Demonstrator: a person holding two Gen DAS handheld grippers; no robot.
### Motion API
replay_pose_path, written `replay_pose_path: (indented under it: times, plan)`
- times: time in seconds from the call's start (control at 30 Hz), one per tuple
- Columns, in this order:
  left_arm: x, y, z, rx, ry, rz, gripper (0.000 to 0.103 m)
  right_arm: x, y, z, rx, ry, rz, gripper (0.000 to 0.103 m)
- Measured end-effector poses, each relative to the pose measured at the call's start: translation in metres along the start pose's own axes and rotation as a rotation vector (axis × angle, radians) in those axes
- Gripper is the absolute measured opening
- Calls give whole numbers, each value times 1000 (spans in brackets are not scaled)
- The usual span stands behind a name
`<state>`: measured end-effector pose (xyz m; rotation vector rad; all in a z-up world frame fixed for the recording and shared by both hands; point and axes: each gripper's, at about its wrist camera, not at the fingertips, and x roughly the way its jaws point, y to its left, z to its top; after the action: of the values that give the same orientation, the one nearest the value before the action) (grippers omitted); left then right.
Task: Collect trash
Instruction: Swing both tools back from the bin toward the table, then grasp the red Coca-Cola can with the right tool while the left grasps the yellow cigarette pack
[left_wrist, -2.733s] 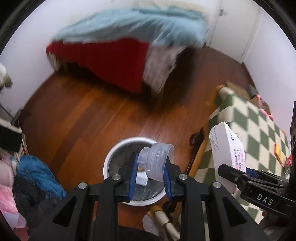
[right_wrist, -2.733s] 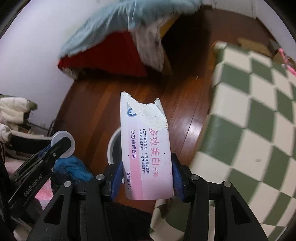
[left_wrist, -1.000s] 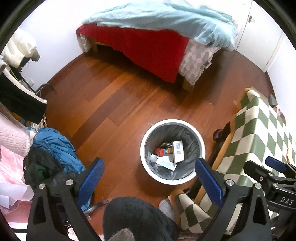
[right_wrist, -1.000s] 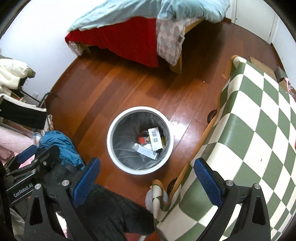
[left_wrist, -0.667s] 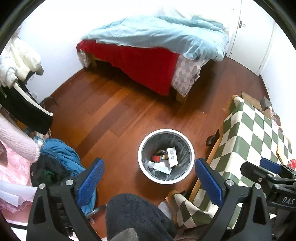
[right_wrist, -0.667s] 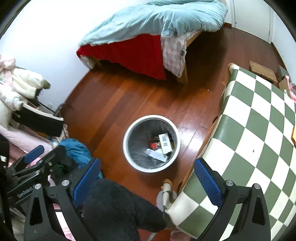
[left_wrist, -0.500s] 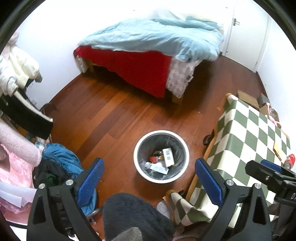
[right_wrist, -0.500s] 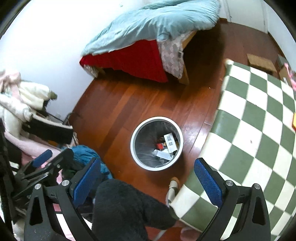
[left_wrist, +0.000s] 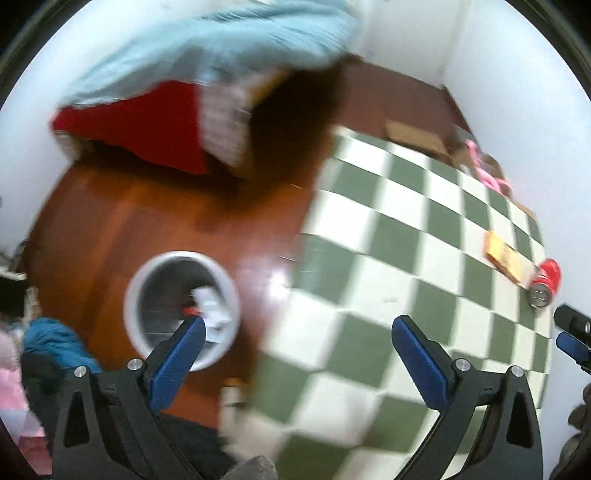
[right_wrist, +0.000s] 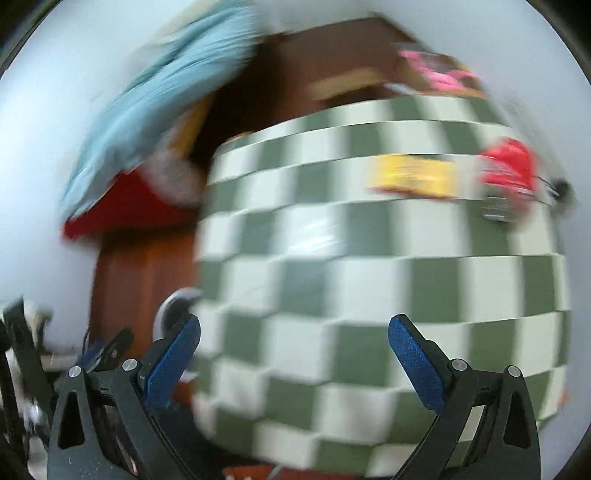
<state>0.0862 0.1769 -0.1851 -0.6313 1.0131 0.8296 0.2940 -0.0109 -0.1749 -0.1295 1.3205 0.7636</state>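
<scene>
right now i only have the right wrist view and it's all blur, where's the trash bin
Observer: The white trash bin stands on the wood floor, left of the checkered table. There is trash inside it.
Operator: what's on the table to grab
Observer: A red soda can lies on its side near the right edge, its silver end toward the left camera. A yellow packet lies just beside it.
Operator: left gripper free?
Observer: Yes. The left gripper has its fingers wide open, with nothing between them.
</scene>
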Motion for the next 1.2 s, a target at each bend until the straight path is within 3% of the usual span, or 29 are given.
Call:
replay_pose_path:
  times: [0.2, 0.37, 0.57, 0.63, 0.67, 0.87, 1.0, 1.1, 1.17, 1.2]
  plan:
    - [52, -106, 18, 144, 60, -12, 103, 19, -159, 81, 284, -25, -168, 103]
    - [83, -164, 29, 295, 56, 46, 103, 59, -223, 123, 370, 41, -181, 103]
    - [111, -204, 41, 468, 28, 100, 103, 95, -239, 139, 417, 58, -127, 102]
    - [113, -218, 43, 544, 10, 98, 103, 101, -241, 142, 423, 50, -126, 90]
    - [114, -227, 45, 596, 2, 92, 103, 100, -240, 144, 415, 36, -136, 81]
    - [103, -286, 41, 993, -72, 26, 103, 85, -247, 128, 376, 60, -145, 80]
    - [116, -322, 36, 1250, 8, -65, 103, 71, -268, 109, 382, 103, -132, 80]
    - [132, -339, 29, 1394, 78, -78, 103, 65, -278, 102, 379, 126, -137, 80]
    - [142, -344, 27, 1442, 136, -85, 103, 64, -282, 101, 379, 129, -143, 80]
    - [143, -347, 31, 1442, 141, -122, 101, 64, -284, 101, 382, 129, -144, 80]
